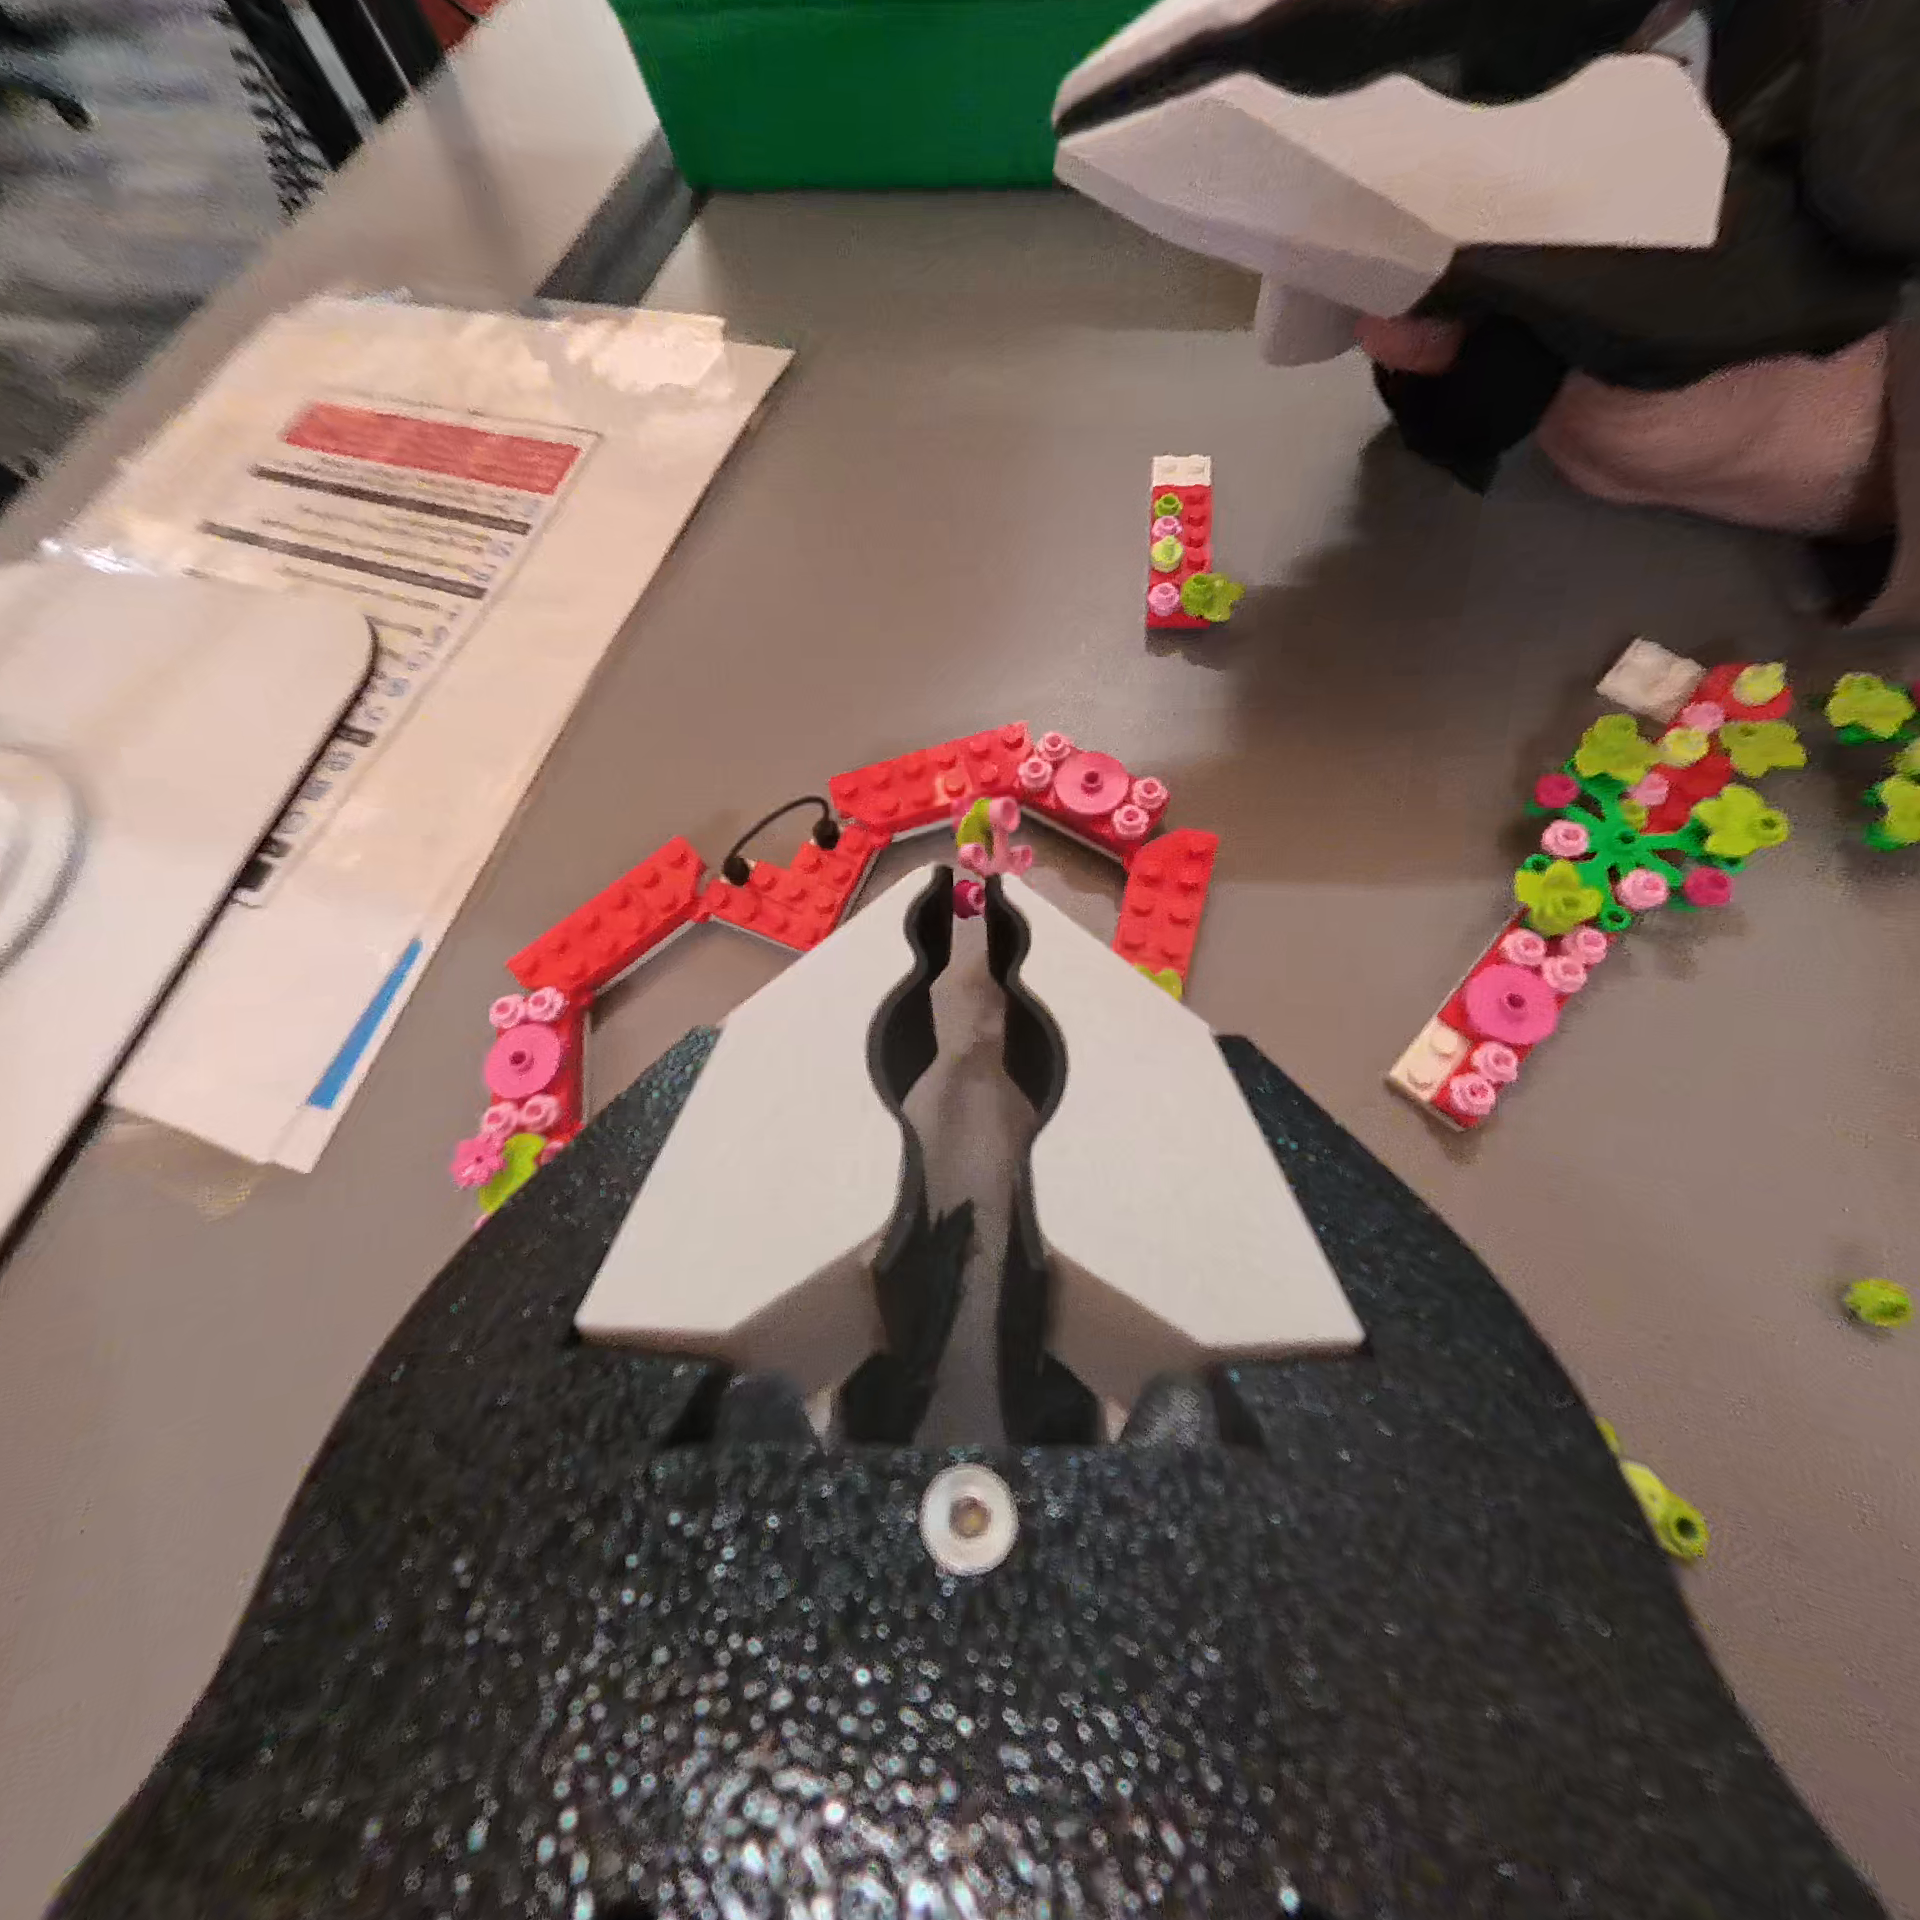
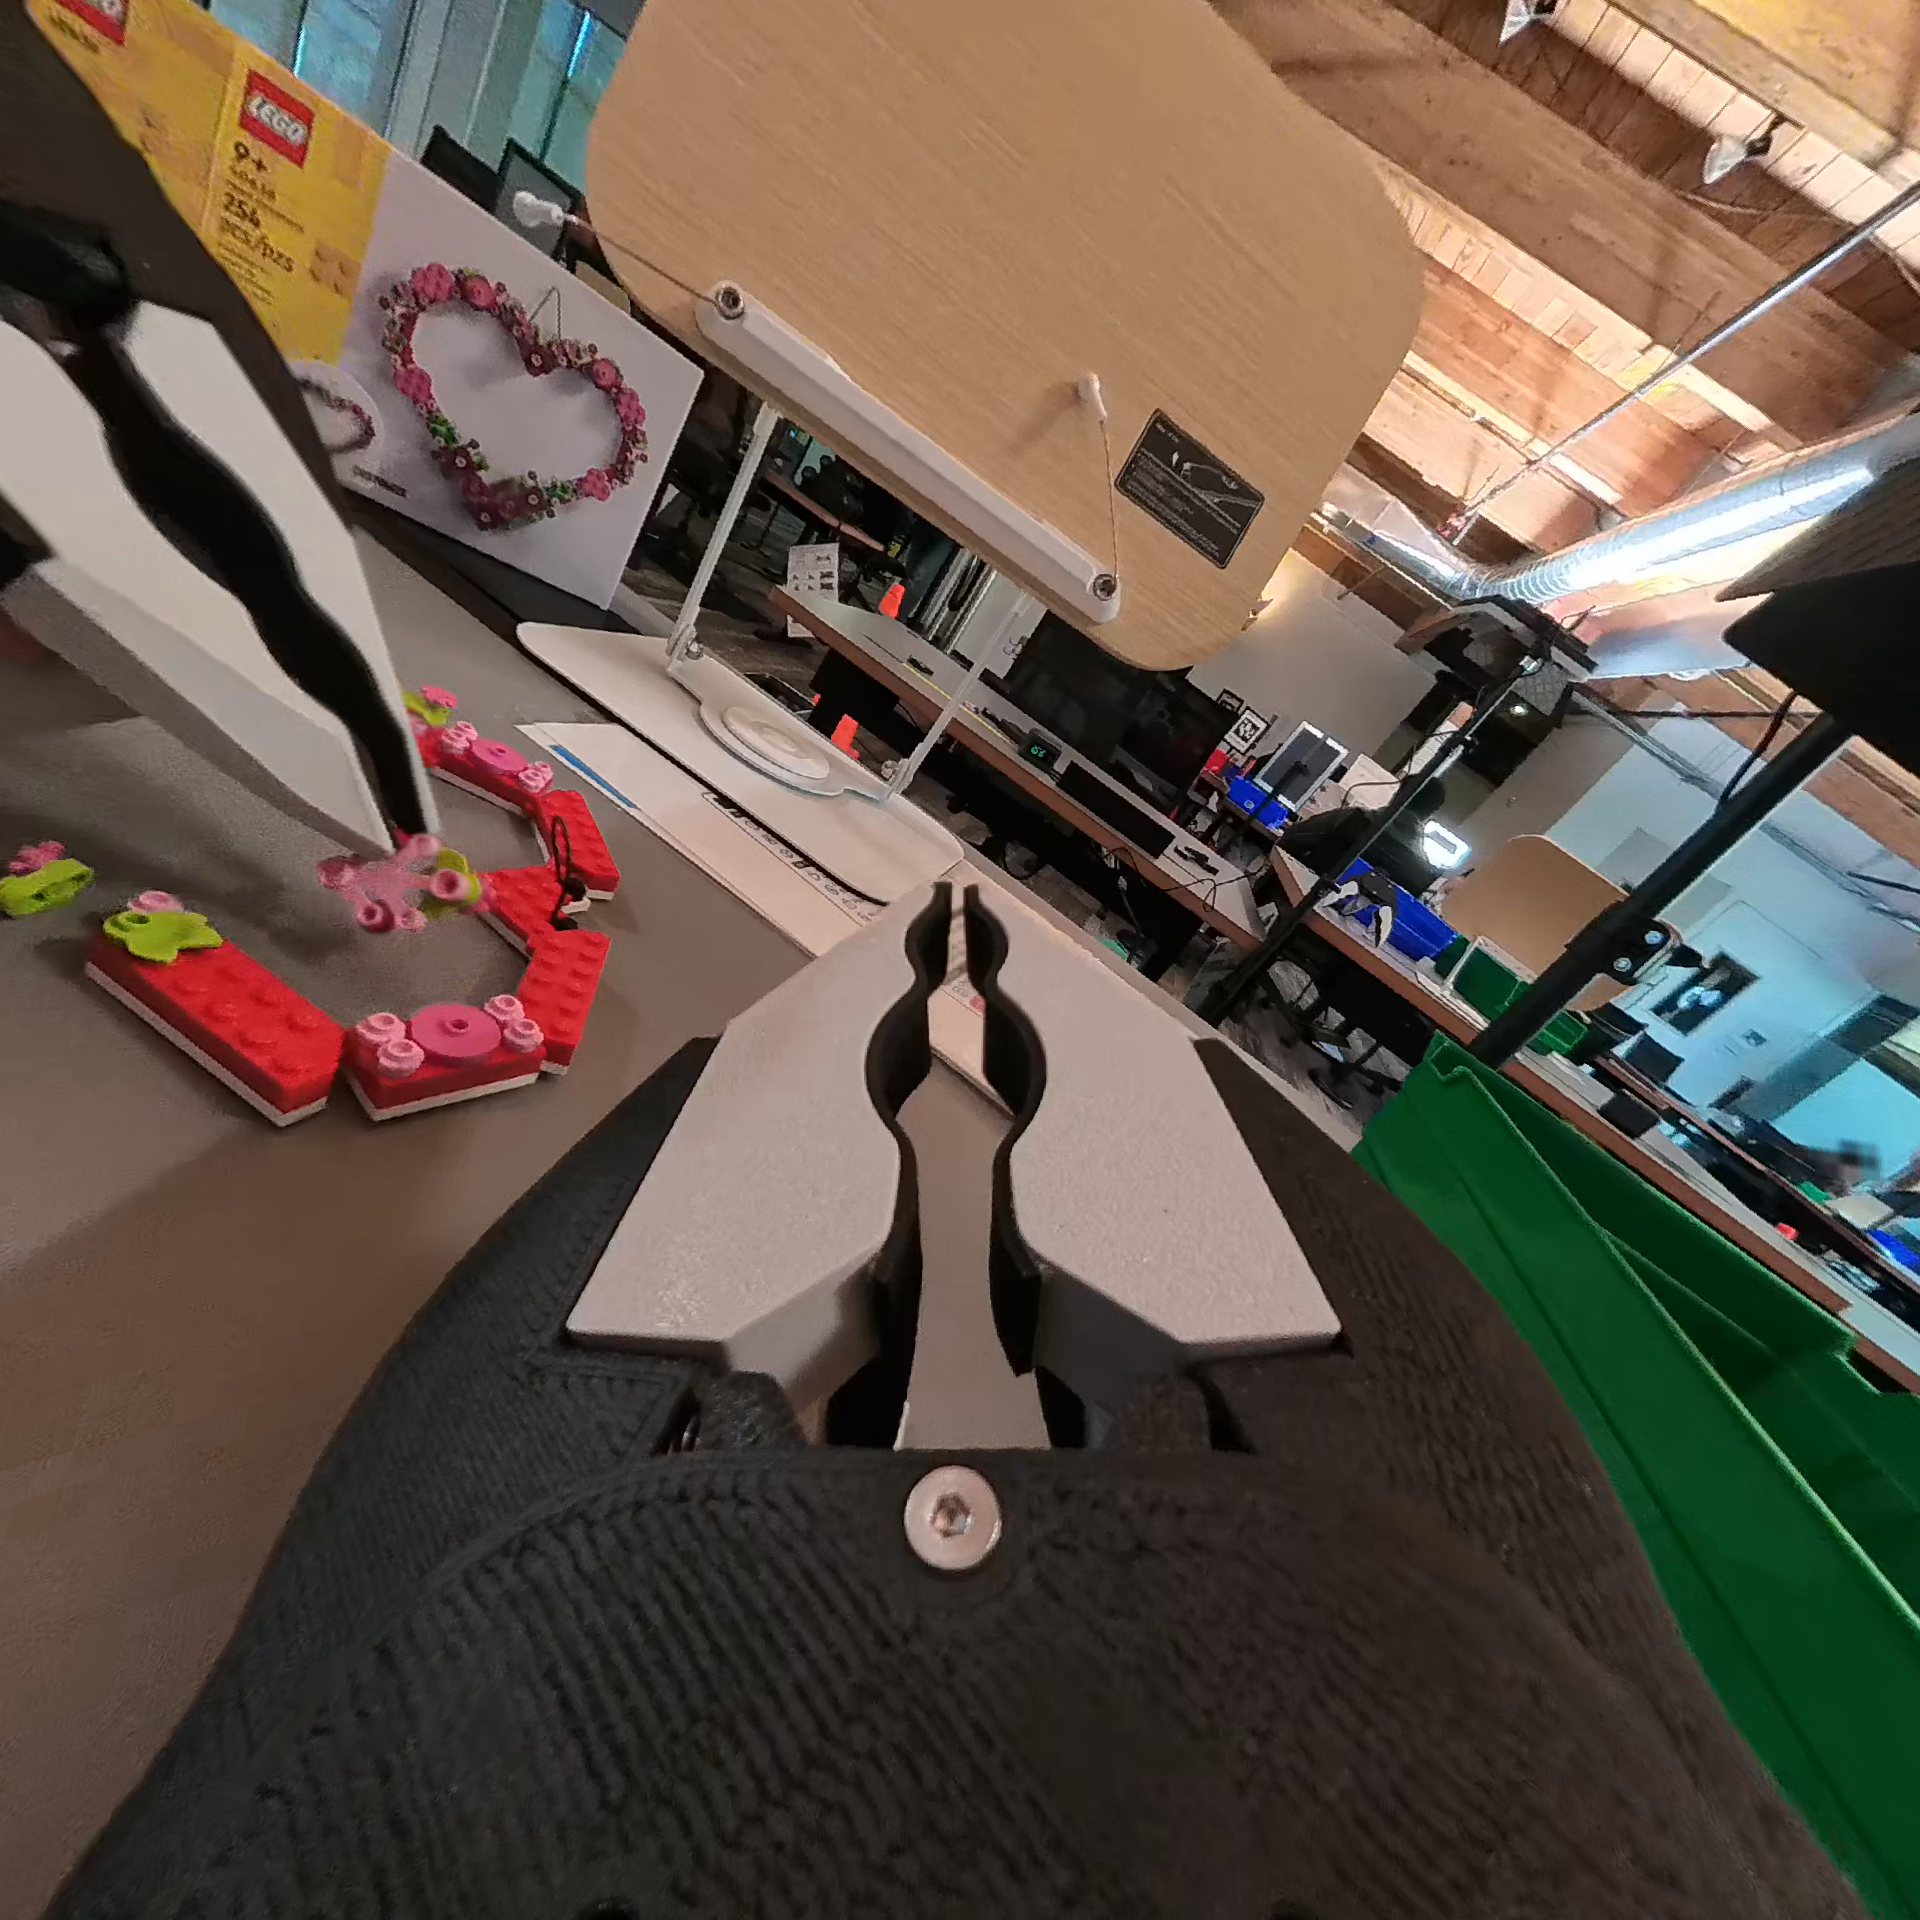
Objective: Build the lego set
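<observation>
My left gripper is shut on a small pink flower sprig with a lime leaf. It holds the sprig just above the inside of a red brick arc that carries pink flowers and lies flat on the grey table. The right wrist view shows the same left gripper tip-down, with the sprig over the arc. My right gripper is shut and empty, raised off the table and pointing out into the room. It shows at the top right of the left wrist view, held by a hand.
A short red strip with flowers and a longer one with green leaves lie to the right, with loose lime pieces near them. Papers and a white stand base lie left. A green bin, the set's box and a wooden board stand behind. My hands' fingertips stand some 12 cm from each other.
</observation>
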The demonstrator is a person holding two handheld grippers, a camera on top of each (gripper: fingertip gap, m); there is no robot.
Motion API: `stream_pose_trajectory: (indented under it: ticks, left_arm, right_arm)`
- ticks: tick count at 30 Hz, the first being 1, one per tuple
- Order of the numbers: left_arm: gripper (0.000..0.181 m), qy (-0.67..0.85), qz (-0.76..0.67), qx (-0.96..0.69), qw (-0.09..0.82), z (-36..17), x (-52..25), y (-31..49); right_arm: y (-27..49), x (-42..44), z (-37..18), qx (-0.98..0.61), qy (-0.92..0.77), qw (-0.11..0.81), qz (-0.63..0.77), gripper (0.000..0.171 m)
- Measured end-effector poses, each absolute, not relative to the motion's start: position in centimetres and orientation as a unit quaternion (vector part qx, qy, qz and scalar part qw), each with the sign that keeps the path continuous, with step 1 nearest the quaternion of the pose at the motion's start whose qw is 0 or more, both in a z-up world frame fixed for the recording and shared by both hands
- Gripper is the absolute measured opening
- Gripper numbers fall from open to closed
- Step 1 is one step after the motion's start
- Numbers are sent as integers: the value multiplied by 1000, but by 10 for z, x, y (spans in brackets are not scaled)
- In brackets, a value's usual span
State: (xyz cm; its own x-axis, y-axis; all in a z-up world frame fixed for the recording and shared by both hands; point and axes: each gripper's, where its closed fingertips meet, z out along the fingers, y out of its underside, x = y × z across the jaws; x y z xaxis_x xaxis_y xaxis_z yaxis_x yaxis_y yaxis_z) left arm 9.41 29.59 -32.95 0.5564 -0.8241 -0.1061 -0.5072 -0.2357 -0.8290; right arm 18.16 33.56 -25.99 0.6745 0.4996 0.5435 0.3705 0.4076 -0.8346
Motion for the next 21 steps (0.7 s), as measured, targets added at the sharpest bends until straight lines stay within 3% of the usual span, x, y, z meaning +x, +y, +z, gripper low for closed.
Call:
stream_pose_trajectory:
  ticks: [3, 7, 10, 15, 21]
  left_arm:
    - [3, 459, -128, -711, 517, -306, 91, 287]
    - [3, 520, -16, -588, 620, -270, 92, 253]
    - [3, 569, 56, -515, 639, -272, 98, 223]
    - [3, 605, 74, -452, 652, -276, 109, 186]
    - [2, 622, 94, -433, 646, -280, 112, 180]
  right_arm:
    - [319, 171, -255, -521, -421, 735, 107, 10]
    - [255, 140, -245, -483, -507, 667, 253, 25]
    - [219, 129, -249, -466, -578, 626, 238, 35]
    - [188, 112, -274, -440, -672, 575, 156, 31]
    - [179, 108, -285, -428, -695, 563, 130, 14]
